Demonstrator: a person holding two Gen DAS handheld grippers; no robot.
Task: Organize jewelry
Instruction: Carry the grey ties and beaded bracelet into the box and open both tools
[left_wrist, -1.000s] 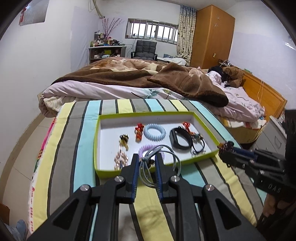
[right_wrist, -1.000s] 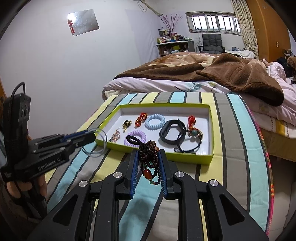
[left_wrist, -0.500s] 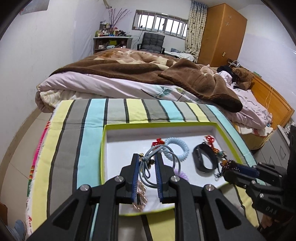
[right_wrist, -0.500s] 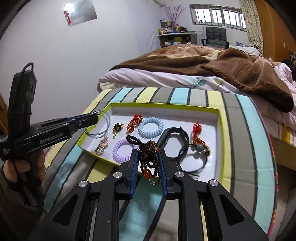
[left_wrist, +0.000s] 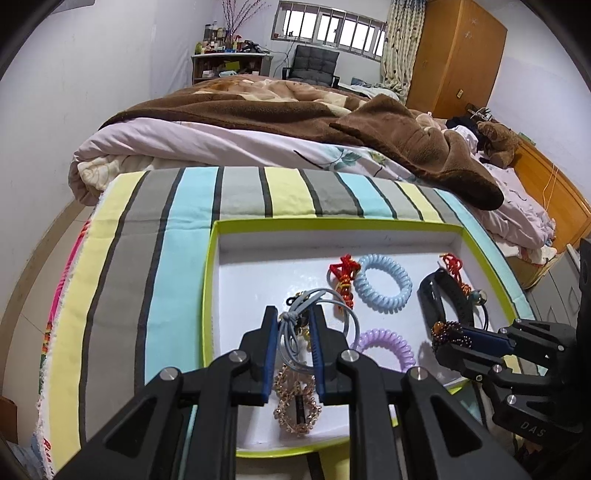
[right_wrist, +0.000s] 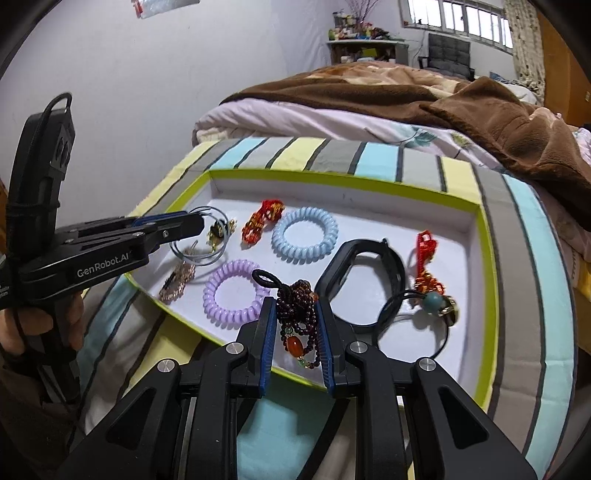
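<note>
A white tray with a lime rim (left_wrist: 208, 295) (right_wrist: 489, 295) lies on the striped cloth. My left gripper (left_wrist: 293, 314) is shut on a grey hair tie (left_wrist: 347, 321) and holds it over the tray's left part; it also shows in the right wrist view (right_wrist: 197, 221). My right gripper (right_wrist: 295, 306) is shut on a dark beaded bracelet (right_wrist: 299, 310) over the tray's near edge; it shows in the left wrist view (left_wrist: 448, 332). In the tray lie a blue coil tie (right_wrist: 304, 234), a purple coil tie (right_wrist: 236, 291), a black band (right_wrist: 365, 273), red knots (right_wrist: 262, 219) and a gold clip (left_wrist: 295, 406).
The striped cloth (left_wrist: 147, 258) covers a table that stands against a bed with a brown blanket (left_wrist: 295, 107). A white wall (right_wrist: 129, 92) is on the left. A wooden wardrobe (left_wrist: 454, 62) stands at the back right.
Both grippers have moved forward from the cloth in front of the tray to over the tray, each still holding its item.
</note>
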